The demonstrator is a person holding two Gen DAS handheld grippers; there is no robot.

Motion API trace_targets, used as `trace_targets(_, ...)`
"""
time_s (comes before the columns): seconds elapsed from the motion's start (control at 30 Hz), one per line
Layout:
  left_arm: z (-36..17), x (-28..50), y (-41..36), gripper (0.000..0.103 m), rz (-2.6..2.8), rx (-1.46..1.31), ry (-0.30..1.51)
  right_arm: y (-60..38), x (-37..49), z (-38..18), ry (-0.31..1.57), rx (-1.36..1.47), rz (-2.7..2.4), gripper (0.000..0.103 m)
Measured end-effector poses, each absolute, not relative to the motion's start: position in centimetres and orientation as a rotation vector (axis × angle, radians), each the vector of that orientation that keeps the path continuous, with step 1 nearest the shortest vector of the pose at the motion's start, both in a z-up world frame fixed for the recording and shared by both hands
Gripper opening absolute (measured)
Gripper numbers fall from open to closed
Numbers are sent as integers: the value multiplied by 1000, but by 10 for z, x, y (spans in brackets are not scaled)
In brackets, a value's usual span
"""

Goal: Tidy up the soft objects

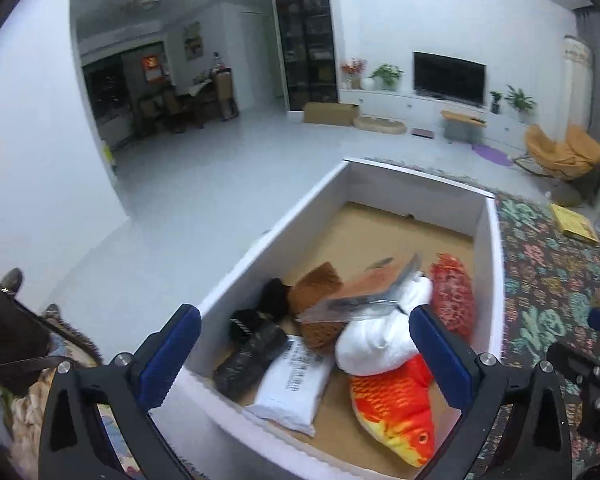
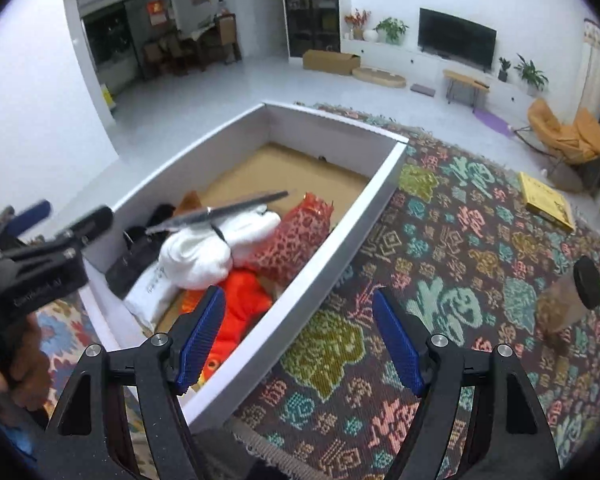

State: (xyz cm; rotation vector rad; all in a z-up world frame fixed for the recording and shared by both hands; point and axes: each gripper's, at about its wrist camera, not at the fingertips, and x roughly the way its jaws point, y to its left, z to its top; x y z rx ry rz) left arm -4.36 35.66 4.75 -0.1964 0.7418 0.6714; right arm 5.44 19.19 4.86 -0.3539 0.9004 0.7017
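Both the left tool (image 1: pixel 305 344) and the right tool (image 2: pixel 300 336) are released and hold nothing, while the white plush (image 1: pixel 380 332) lies inside the white box (image 1: pixel 260 248), looking light and squashy, best pinched at its thick middle.

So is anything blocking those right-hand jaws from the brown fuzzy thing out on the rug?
Nothing visible does. Only bare patterned rug lies between the open right gripper and the brown fuzzy thing.

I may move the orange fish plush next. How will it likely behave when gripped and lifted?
The orange fish plush looks stuffed and soft, so pads should sink in and it probably weighs little. It is long, so gripped at one end it may droop. The white bundle rests on its tail, so lifting could drag that along.
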Motion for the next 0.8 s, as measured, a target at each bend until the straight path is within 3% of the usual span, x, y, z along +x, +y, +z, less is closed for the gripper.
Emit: trace_targets(0.8,46,-53,352,103,652,-212,728,209,36,40,892,-413,709,79)
